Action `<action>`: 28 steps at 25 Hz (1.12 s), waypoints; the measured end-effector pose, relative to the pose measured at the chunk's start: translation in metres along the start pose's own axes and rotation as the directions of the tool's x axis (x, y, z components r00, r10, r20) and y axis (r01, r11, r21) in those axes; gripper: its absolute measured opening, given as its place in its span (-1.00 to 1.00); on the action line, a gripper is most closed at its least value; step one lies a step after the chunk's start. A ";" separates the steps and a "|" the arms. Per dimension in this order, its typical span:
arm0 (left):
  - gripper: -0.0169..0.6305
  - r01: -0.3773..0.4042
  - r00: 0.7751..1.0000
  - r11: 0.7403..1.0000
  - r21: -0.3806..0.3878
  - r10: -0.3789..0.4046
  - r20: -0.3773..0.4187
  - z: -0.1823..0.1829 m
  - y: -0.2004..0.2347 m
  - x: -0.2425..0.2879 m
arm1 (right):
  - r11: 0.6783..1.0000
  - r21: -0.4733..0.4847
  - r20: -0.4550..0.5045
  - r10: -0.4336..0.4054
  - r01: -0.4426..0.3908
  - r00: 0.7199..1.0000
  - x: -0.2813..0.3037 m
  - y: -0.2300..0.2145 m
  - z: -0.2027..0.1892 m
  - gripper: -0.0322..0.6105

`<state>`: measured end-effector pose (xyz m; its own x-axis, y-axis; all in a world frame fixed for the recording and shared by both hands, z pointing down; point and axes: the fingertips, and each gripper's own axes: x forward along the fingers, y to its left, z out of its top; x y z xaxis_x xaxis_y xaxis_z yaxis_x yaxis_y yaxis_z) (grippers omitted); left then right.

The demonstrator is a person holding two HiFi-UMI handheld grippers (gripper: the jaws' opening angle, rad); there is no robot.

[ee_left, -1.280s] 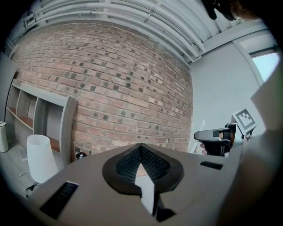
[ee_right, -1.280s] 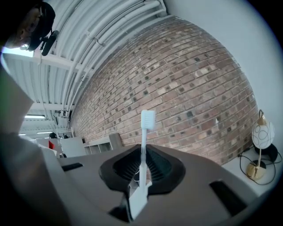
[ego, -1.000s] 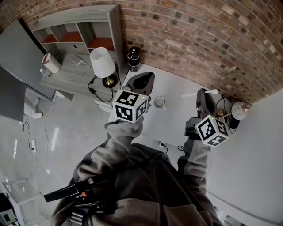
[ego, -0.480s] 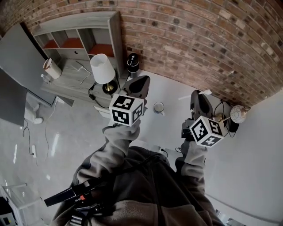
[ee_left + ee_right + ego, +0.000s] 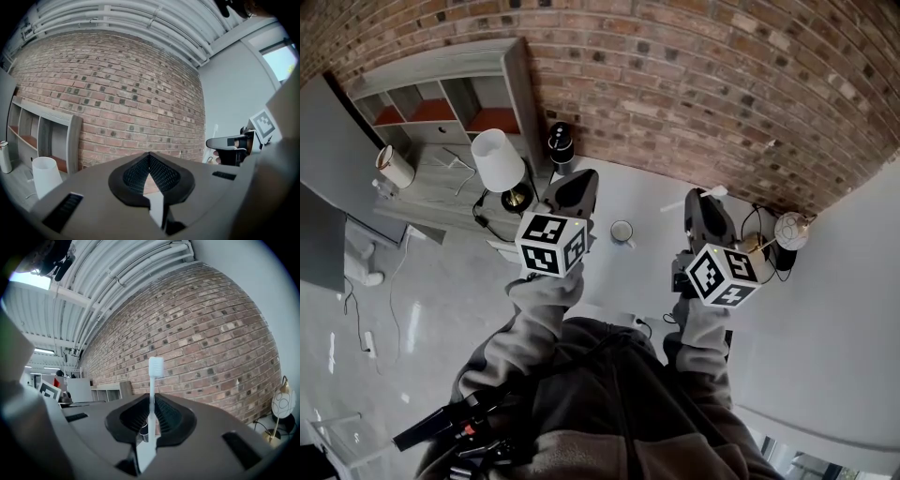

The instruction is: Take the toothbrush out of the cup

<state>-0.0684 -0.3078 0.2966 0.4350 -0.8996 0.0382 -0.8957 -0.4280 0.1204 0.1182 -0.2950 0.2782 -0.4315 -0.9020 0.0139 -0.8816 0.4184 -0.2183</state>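
Note:
In the head view a small white cup (image 5: pixel 622 231) stands on the white table (image 5: pixel 652 192), between my two grippers. My right gripper (image 5: pixel 698 195) is held to the right of the cup, shut on a white toothbrush (image 5: pixel 686 201) that crosses its tips, clear of the cup. The right gripper view shows the toothbrush (image 5: pixel 154 369) standing up from the shut right gripper (image 5: pixel 151 401), bristle head on top. My left gripper (image 5: pixel 579 180) is left of the cup. In the left gripper view the left gripper (image 5: pixel 150 157) is shut on nothing, and the toothbrush (image 5: pixel 214 135) shows at the right.
A lamp with a white shade (image 5: pixel 498 156) and a black cylinder (image 5: pixel 561 142) stand at the table's left end by a grey shelf unit (image 5: pixel 441 89). A round white lamp (image 5: pixel 788 230) with cables sits at the right. A brick wall (image 5: pixel 703 84) runs behind the table.
The head view has drifted, so everything sits further left in the picture. Both grippers stay beside the cup, and the right one keeps the toothbrush.

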 end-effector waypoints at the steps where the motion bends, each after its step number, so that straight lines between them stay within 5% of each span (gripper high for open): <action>1: -0.98 0.003 1.000 1.000 0.000 -0.003 0.000 0.000 -0.001 0.000 | 1.000 0.000 0.000 -0.001 0.001 1.000 -0.001 0.000 0.001 -0.79; 28: -0.98 0.025 1.000 1.000 -0.003 -0.025 -0.005 -0.002 -0.001 -0.014 | 0.999 -0.048 0.002 -0.002 0.002 1.000 -0.010 0.022 0.001 -0.79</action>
<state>-0.0731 -0.2948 0.2980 0.4574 -0.8884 0.0404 -0.8845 -0.4497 0.1244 0.1035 -0.2771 0.2721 -0.4298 -0.9028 0.0124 -0.8906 0.4216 -0.1708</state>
